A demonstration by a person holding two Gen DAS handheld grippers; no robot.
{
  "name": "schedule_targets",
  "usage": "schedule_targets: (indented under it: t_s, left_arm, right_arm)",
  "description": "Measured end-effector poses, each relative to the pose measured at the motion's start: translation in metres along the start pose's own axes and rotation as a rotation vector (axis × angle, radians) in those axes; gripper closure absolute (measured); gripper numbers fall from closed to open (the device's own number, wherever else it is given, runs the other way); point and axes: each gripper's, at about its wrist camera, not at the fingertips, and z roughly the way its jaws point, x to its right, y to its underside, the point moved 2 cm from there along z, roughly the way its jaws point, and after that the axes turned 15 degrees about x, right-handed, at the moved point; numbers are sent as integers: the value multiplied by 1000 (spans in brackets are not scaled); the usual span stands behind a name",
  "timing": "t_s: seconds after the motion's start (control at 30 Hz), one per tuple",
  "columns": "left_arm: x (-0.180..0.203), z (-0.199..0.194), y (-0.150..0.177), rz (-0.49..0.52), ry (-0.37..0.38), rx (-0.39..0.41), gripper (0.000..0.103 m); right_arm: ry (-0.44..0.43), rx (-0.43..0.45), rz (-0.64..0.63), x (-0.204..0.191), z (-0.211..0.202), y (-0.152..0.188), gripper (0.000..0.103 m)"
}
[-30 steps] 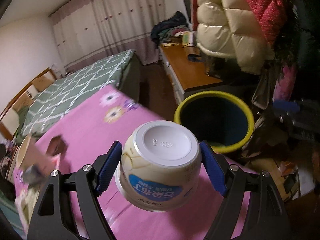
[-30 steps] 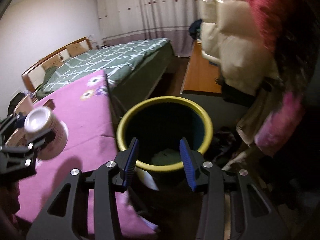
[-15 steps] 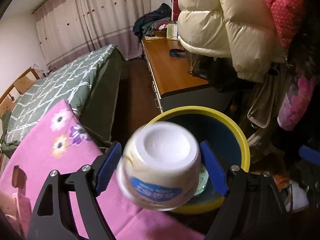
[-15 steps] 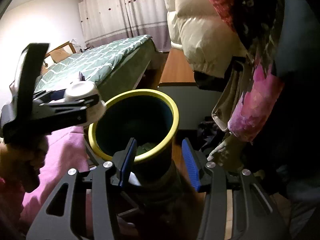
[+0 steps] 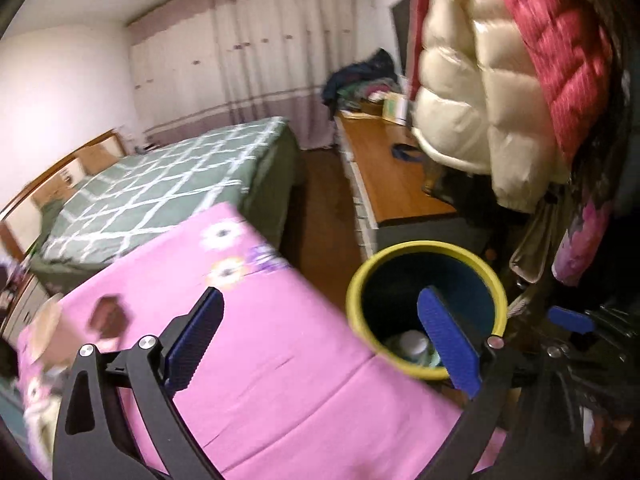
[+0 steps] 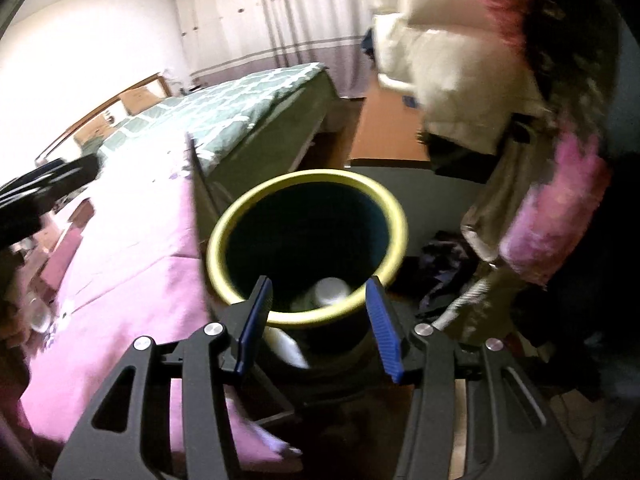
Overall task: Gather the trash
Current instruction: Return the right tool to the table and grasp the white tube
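My left gripper (image 5: pixel 320 292) hangs over the pink flowered cloth (image 5: pixel 280 380), just left of the yellow-rimmed dark bin (image 5: pixel 424 246). Its jaws are opening and nothing is between them. The white pudding cup (image 5: pixel 414 342) lies inside the bin on other rubbish; the right wrist view shows the cup (image 6: pixel 332 290) low in the bin (image 6: pixel 308 174). My right gripper (image 6: pixel 319 282) is half open over the bin's near rim, and its pads press on nothing. In the right wrist view, the left gripper (image 6: pixel 40 192) is a dark blur at the left edge.
A green checked bed (image 5: pixel 168 188) lies beyond the pink cloth. A wooden desk (image 5: pixel 396 176) stands behind the bin. Puffy coats (image 5: pixel 480 100) hang over it on the right. Boxes and clutter (image 5: pixel 52 328) sit on the cloth's left side. Dark clothes (image 6: pixel 448 264) lie on the floor right of the bin.
The cup has left my left gripper and now lies in the bin. That gripper has spread wide and swung back left over the pink cloth. My right gripper stayed by the rim.
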Motion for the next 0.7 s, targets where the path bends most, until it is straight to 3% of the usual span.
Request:
schedule_targets:
  t_s: [0.17,0.43,0.7]
  left_arm:
    - [-74,-71,13,-83,-161,36,6]
    - [-184,-185,54,-177,-503,52,5]
    - [-251,-266,102,-258,-719,25,5]
  right_arm:
    - [-95,-12,-65,-51,12,0,55]
    - [-276,-25,-181,-152,16,8,55]
    - [-511,-24,-295,-263,-12,25,56]
